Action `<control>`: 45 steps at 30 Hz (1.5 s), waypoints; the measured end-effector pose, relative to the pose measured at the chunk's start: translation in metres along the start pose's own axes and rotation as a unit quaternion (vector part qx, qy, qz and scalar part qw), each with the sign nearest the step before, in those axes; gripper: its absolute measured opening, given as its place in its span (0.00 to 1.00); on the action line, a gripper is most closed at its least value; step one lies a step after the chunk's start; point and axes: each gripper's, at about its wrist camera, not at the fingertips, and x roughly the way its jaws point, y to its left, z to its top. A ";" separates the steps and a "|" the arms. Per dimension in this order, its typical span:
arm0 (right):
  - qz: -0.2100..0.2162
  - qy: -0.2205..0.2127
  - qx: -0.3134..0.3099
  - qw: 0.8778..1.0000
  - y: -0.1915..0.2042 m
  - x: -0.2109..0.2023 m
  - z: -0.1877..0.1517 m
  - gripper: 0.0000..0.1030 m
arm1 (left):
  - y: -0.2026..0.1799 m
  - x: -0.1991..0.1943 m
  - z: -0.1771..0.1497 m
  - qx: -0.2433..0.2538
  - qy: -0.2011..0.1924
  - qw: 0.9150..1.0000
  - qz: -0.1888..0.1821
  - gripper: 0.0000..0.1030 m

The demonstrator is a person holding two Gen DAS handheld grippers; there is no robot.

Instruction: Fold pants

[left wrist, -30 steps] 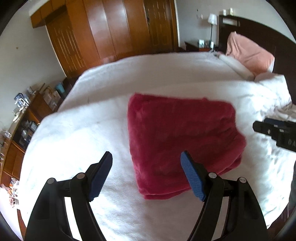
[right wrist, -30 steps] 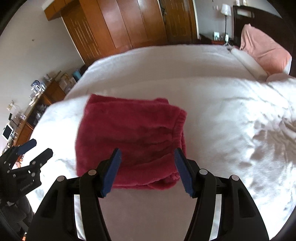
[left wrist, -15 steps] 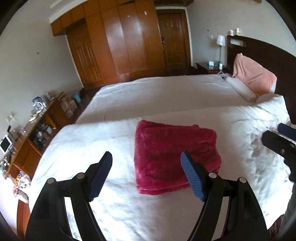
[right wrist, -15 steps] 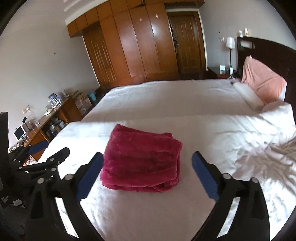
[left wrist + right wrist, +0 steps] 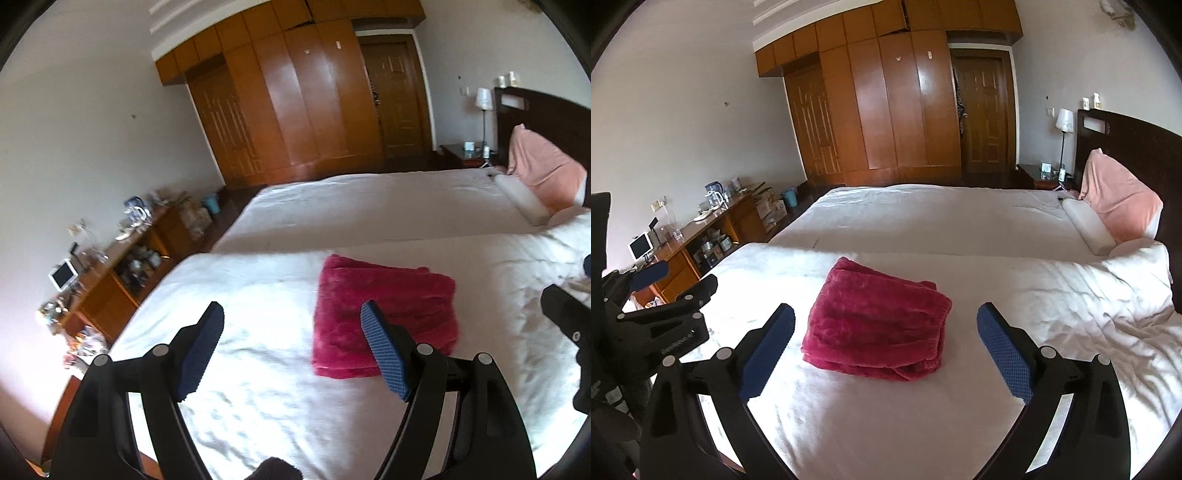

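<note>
The red fleece pants lie folded in a compact stack on the white bed, and show in the right wrist view too. My left gripper is open and empty, held back above the bed, left of the pants. My right gripper is wide open and empty, held back from the pants, which sit between its fingers in view. The left gripper also shows at the left edge of the right wrist view.
A pink pillow and white pillows lean at the dark headboard on the right. A wooden desk with clutter stands left of the bed. A wooden wardrobe fills the far wall. A rumpled duvet lies at right.
Both grippers have pulled up and back from the pants, which now look smaller. The right gripper has opened wide. The pants stay folded on the bed.
</note>
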 end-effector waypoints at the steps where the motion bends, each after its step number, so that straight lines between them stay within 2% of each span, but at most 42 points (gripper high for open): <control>1: 0.001 0.001 -0.002 1.000 0.001 -0.002 0.000 0.97 | -0.001 -0.001 -0.001 0.001 0.000 1.000 0.001 0.74; 13: -0.015 0.006 -0.029 0.999 0.008 -0.005 -0.007 0.97 | -0.004 -0.005 -0.007 -0.006 0.022 1.000 -0.018 0.74; 23: -0.025 0.024 -0.041 0.999 0.019 0.011 -0.011 0.97 | -0.006 0.003 -0.009 -0.003 0.030 1.000 -0.009 0.74; 45: -0.055 0.038 -0.044 0.997 0.035 0.062 0.003 0.97 | 0.014 0.048 0.006 0.002 0.033 0.999 -0.021 0.74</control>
